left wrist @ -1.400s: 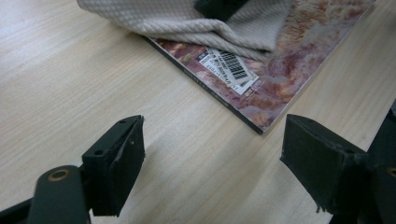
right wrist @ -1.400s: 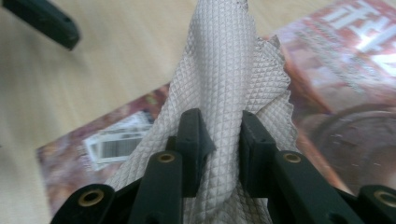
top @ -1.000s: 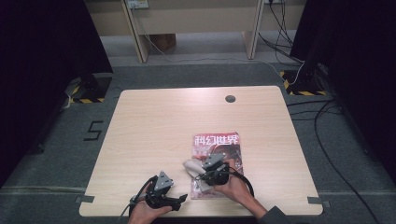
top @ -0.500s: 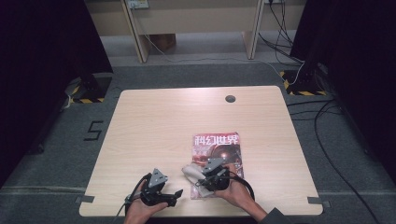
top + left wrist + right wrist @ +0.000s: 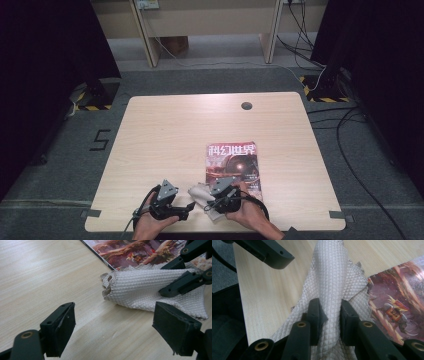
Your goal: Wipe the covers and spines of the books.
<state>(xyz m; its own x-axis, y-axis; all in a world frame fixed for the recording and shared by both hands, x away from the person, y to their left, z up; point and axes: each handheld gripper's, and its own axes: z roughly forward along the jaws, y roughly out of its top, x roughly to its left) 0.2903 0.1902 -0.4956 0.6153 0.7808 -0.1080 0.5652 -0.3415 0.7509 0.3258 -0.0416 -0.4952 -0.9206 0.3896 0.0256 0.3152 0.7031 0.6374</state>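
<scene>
Right claw [image 5: 329, 315] is pinched on a fold of the cloth [image 5: 334, 282], jaws biting a raised ridge of the quilted fabric. Cloth lies at the near edge of the desk [image 5: 165, 130], partly on bare wood and partly over the lower left corner of the magazine [image 5: 235, 162]; in the left gripper view its frayed corner [image 5: 107, 285] touches the wood just beside the magazine edge. Left claw [image 5: 112, 330] is wide open with nothing in it, low over the wood, cloth just ahead of its jaws. Step in hand looks like wiping or dragging the cloth with the right, left on standby. To do it well: keep the pinch deep on the fold, a thin ridge can slip out; hold the cloth flat and low so it sweeps rather than bunches; watch that the drag doesn't skid the magazine off square. If the left is to take the free corner, go in level with the desk and close on the frayed edge, clear of the right's jaws.
</scene>
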